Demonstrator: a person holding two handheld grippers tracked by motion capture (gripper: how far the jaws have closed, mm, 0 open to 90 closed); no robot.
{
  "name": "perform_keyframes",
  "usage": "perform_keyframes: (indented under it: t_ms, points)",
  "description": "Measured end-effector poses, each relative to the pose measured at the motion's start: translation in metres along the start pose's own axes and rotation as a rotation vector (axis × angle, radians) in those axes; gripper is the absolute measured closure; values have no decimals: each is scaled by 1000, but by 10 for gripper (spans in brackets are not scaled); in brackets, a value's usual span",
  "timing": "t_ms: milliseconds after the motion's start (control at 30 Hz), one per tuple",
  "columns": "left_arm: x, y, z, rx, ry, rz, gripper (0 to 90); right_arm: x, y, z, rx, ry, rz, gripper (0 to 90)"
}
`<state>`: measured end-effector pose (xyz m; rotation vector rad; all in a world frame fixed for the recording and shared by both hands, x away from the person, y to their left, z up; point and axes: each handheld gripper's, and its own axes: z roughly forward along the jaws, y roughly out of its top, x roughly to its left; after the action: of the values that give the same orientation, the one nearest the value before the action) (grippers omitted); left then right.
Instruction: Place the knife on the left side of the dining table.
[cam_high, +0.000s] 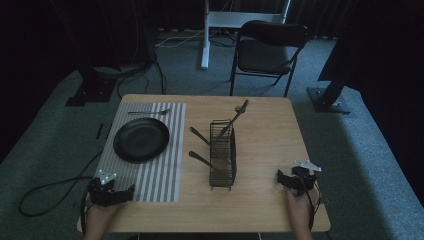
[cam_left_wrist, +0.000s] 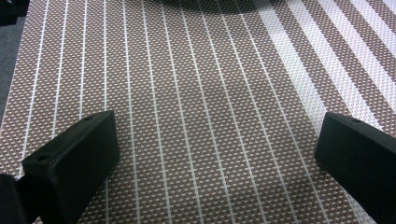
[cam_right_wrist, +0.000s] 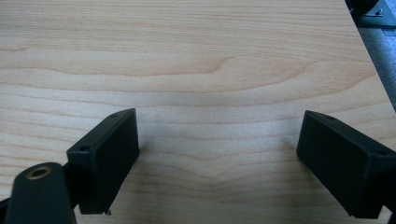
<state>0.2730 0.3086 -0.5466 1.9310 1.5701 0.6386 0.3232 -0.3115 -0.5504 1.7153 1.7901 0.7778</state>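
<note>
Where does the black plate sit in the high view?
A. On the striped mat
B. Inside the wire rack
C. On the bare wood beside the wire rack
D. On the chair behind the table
A: the plate lies on the striped mat at the table's left side, apart from the wire rack.

A black wire caddy (cam_high: 223, 155) stands upright at the middle of the tabletop (cam_high: 260, 200), with dark utensils (cam_high: 235, 117) leaning out of it toward 1 and 10 o'clock. At 9 o'clock lies a striped placemat (cam_high: 160, 175) carrying a round black plate (cam_high: 141, 139), with a fork (cam_high: 149, 112) lying flat at the mat's 12 o'clock edge.
</note>
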Motion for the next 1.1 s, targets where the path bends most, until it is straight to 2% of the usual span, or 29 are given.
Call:
perform_keyframes:
  t_ms: [633, 667, 733, 900, 1100]
  points:
    - [0, 3, -2, 25, -8, 20, 14, 0, 0, 0, 0, 0, 3, 120]
    - [-2, 4, -3, 27, -3, 45, 14, 0, 0, 0, 0, 0, 3, 120]
    - [-4, 6, -4, 25, -6, 58, 14, 0, 0, 0, 0, 0, 3, 120]
    - [-9, 12, -8, 9, -61, 62, 14, 0, 0, 0, 0, -1, 3, 121]
    - [-15, 21, -14, -27, -83, 80, 14, 0, 0, 0, 0, -1, 3, 121]
